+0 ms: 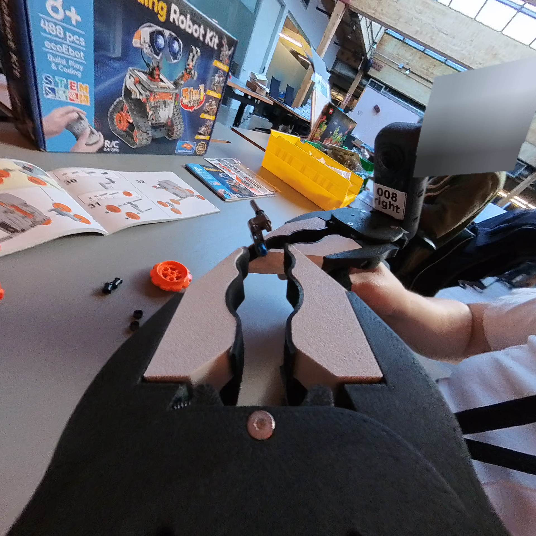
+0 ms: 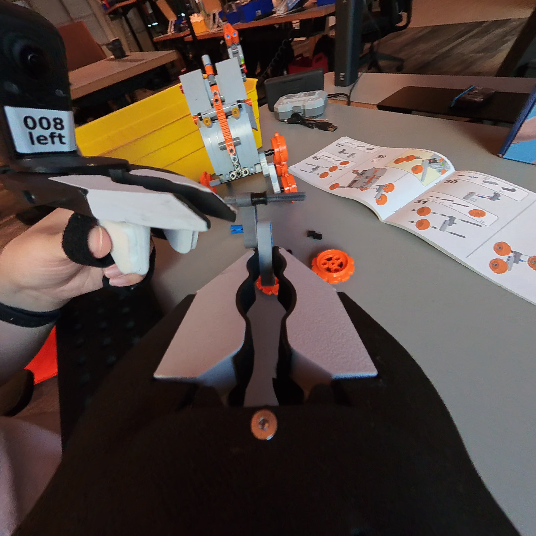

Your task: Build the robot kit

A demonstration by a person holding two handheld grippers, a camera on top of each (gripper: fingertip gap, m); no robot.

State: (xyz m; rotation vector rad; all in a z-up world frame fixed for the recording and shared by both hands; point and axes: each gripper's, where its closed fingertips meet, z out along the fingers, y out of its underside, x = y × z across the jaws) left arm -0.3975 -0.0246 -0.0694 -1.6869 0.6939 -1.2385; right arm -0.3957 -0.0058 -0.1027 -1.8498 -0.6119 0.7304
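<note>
Grey toy part (image 2: 262,232) with a dark axle (image 2: 278,198) across its top and a blue pin (image 2: 235,229) on its side — that is what I hold in my right gripper (image 2: 265,261). Its jaws pinch the bottom end of the part, so the part stands up, away from the jaws, above the counter (image 2: 406,333). The axle lies sideways, across the long way of the part. My left gripper (image 1: 265,251) comes in from the side, and its tips sit right at one end of the axle. Its jaws are a little spread with nothing between them that I can see. An orange wheel (image 2: 333,265) lies on the counter just beside the held part, with a small black pin (image 2: 314,234) near it. Farther back stand the half-built robot model (image 2: 229,127), a yellow bin (image 2: 139,136) and an open instruction booklet (image 2: 435,197).
</note>
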